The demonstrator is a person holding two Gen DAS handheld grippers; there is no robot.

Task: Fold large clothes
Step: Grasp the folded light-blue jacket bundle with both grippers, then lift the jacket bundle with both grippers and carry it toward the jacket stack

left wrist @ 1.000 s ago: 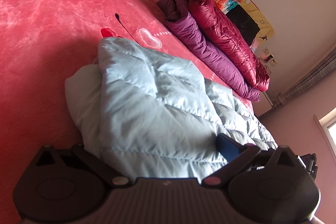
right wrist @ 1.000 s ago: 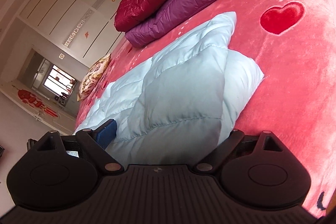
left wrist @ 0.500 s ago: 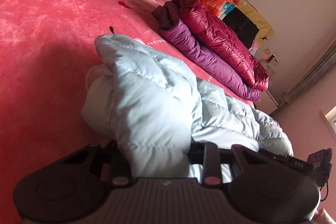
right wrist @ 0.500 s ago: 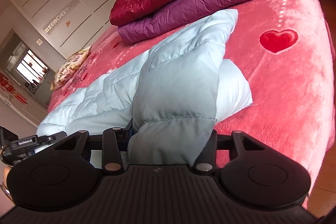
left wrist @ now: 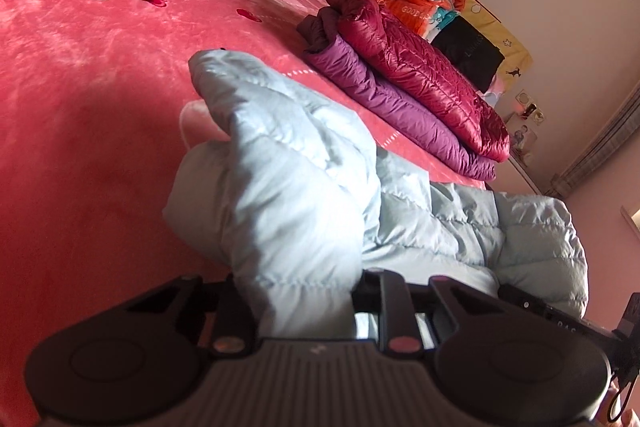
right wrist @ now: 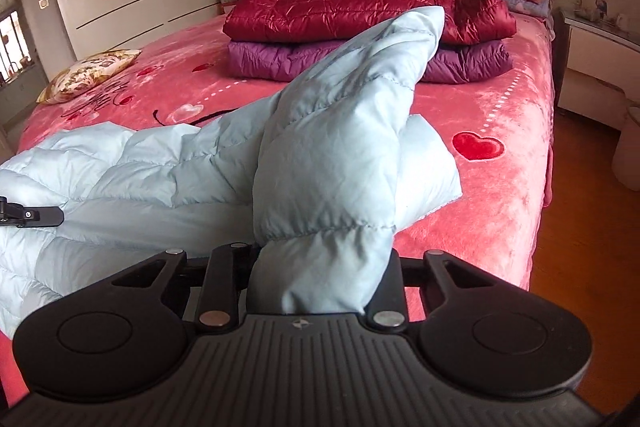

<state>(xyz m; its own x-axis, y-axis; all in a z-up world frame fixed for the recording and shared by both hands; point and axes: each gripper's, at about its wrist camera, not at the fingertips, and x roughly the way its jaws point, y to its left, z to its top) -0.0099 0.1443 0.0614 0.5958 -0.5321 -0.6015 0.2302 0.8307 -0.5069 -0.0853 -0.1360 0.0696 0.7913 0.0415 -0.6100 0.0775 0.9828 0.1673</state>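
My left gripper (left wrist: 298, 301) and right gripper (right wrist: 320, 281) have just closed, their jaws each pinching an end of the pale blue jacket (right wrist: 336, 155), lifted off the bed (right wrist: 500, 187). I should raise both ends evenly and carry them forward, short of the folded jackets (right wrist: 360, 27) beyond.

1. Pale blue puffer jacket (left wrist: 304, 187) lies on the pink bed, quilted and puffy.
2. Its near edge is bunched and lifted off the bed, folds standing up.
3. The rest of it trails flat across the bed.
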